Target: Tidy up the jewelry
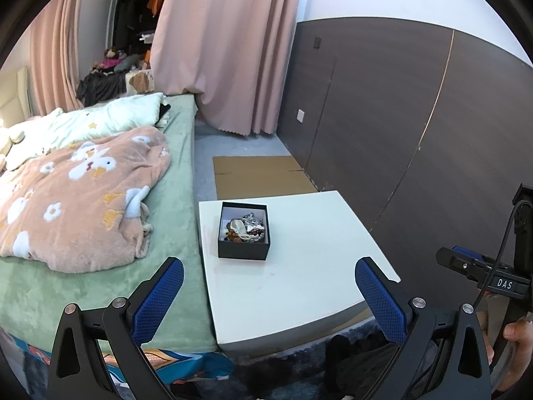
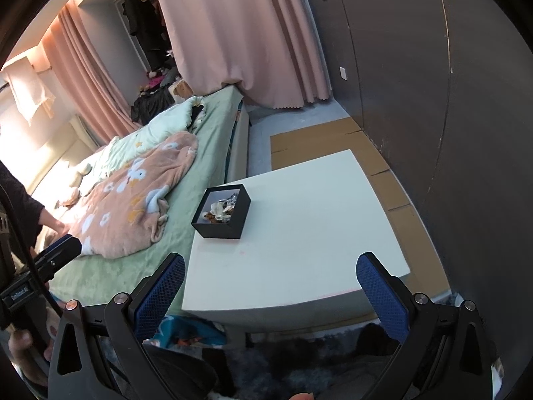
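On the white table (image 1: 299,266), toward its far corner nearest the bed (image 1: 100,283), sits a black box (image 1: 244,230) heaped with tangled jewelry (image 1: 245,228). Well short of the box, the left gripper (image 1: 269,286) hangs over the table's near edge, jaws spread wide and empty. Likewise wide and empty, the right gripper (image 2: 270,283) hovers at the near edge, the box ahead toward its left finger.

A white table (image 1: 299,266) is standing just beside the bed (image 1: 100,216); pink curtains (image 1: 226,50) are hanging beyond it, dark wall panels (image 1: 416,116) running alongside.
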Demonstrator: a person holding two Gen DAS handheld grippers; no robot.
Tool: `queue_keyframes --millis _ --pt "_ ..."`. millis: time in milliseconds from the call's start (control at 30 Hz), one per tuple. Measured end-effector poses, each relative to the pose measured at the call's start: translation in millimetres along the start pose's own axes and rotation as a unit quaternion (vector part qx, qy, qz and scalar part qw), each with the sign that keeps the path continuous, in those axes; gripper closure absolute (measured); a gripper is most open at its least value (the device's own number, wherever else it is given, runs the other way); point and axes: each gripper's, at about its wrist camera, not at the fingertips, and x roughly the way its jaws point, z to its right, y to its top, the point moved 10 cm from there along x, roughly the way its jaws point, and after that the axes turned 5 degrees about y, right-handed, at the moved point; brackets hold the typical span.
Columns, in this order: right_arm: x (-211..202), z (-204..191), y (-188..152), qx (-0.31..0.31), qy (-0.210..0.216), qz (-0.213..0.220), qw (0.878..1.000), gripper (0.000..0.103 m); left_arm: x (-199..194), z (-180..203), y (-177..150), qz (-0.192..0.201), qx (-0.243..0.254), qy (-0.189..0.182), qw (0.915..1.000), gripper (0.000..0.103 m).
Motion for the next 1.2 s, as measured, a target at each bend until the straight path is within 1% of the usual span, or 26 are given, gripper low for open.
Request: queue_keyframes --millis 533,1200 --pt "-5 -5 2 -0.007 0.002 0.003 1.000 0.000 -12 -2 -2 0.005 0.007 0.005 1.0000 0.001" --pt "-9 -4 4 -0.012 0.001 0.006 1.000 0.000 -16 -2 -1 0.007 0.007 0.011 0.9999 0.001"
